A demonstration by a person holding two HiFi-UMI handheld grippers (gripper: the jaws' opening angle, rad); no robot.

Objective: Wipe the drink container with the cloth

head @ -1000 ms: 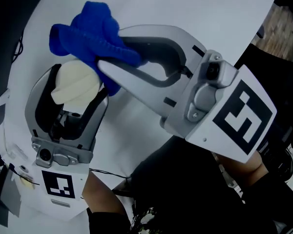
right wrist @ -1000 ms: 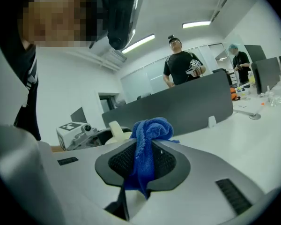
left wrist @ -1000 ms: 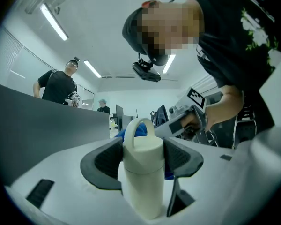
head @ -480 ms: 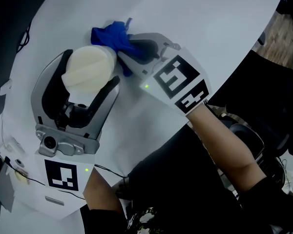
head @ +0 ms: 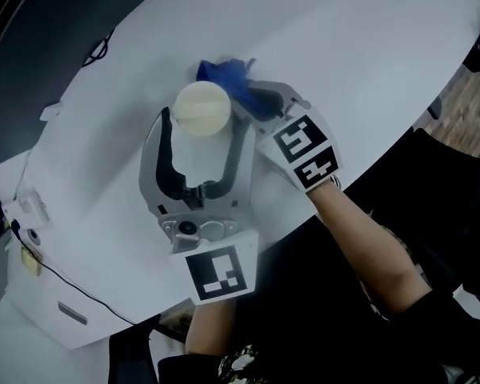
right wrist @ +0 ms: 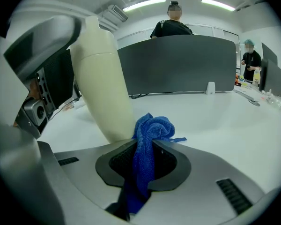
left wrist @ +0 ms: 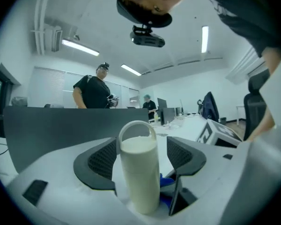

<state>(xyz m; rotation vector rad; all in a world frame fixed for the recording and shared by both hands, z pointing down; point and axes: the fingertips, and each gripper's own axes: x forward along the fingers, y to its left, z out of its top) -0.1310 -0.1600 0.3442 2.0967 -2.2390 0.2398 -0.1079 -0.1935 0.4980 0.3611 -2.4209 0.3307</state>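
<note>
No legible words, numbers or brand marks in any view. The only signs are square markers:
- Cube of the left gripper [head: 202,120]: one black-and-white marker [head: 218,272] on the top face. Blocky pattern, no letters.
- Cube of the right gripper [head: 253,100]: two markers [head: 306,152] on adjoining faces, same kind, also unreadable as text.
</note>
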